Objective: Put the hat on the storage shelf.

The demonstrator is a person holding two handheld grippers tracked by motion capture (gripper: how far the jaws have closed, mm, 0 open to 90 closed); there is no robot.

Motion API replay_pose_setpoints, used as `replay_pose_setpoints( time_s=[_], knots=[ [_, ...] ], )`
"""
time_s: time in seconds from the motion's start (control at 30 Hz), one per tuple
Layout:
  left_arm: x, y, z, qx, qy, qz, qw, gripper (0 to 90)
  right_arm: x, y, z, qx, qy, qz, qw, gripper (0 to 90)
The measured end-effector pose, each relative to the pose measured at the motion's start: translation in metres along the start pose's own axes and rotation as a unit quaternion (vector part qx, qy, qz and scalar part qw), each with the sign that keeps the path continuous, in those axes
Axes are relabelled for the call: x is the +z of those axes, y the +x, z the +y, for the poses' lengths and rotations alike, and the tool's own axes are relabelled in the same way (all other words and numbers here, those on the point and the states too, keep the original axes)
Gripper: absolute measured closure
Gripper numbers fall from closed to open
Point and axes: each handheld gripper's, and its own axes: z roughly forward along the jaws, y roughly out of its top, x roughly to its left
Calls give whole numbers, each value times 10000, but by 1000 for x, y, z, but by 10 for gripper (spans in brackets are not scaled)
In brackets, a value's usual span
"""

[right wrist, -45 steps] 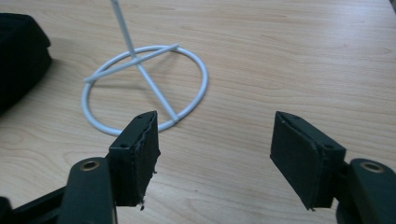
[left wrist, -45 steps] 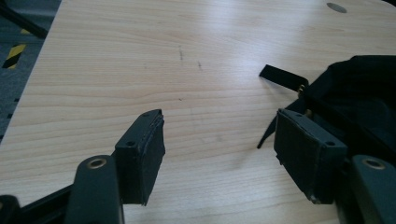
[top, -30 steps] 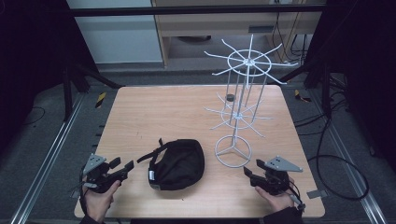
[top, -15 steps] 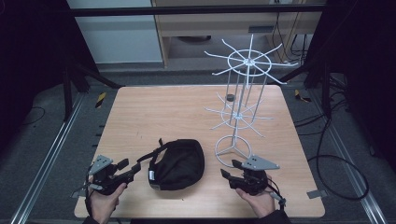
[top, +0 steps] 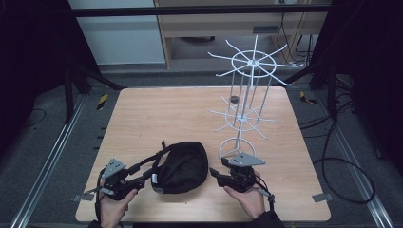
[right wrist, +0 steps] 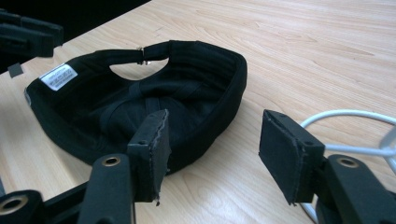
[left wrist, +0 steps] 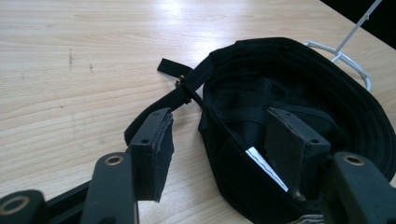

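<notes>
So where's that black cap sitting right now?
In the high view the cap lies upside down near the table's front edge, between the left claw and right claw, just left of the white rack's base.

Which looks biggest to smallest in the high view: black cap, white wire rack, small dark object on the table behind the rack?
1. white wire rack: it stands tall, so height and nearness to the camera inflate it.
2. black cap
3. small dark object, far the smallest.
</notes>
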Motion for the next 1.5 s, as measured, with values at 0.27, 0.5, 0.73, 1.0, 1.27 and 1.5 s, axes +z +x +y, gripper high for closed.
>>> replay_pose_setpoints(
  time_s=[0.27, 0.5, 0.73, 1.0, 1.27, 1.5],
  knots=[
    [11, -7, 0, 50, 287, -34, 9996, 482, 27, -3, 9, 70, 176, -44, 9998, 468],
    [20, -8, -4, 71, 654, -96, 9978, 573, 48, 0, 10, 77, 373, -120, 9992, 477],
    [24, -11, -7, 104, 867, -142, 9961, 594, 57, 2, 5, 35, 596, -82, 9982, 494],
    [28, -13, -11, 127, 1132, -189, 9933, 648, 66, 5, -4, 142, 985, 9, 9950, 578],
    [29, -15, -11, 105, 1220, -147, 9924, 685, 65, 7, -6, 145, 1056, -27, 9943, 788],
    [27, -14, -11, 31, 1116, -118, 9937, 717, 49, 19, 5, -161, 394, -55, 9991, 834]
  ],
)
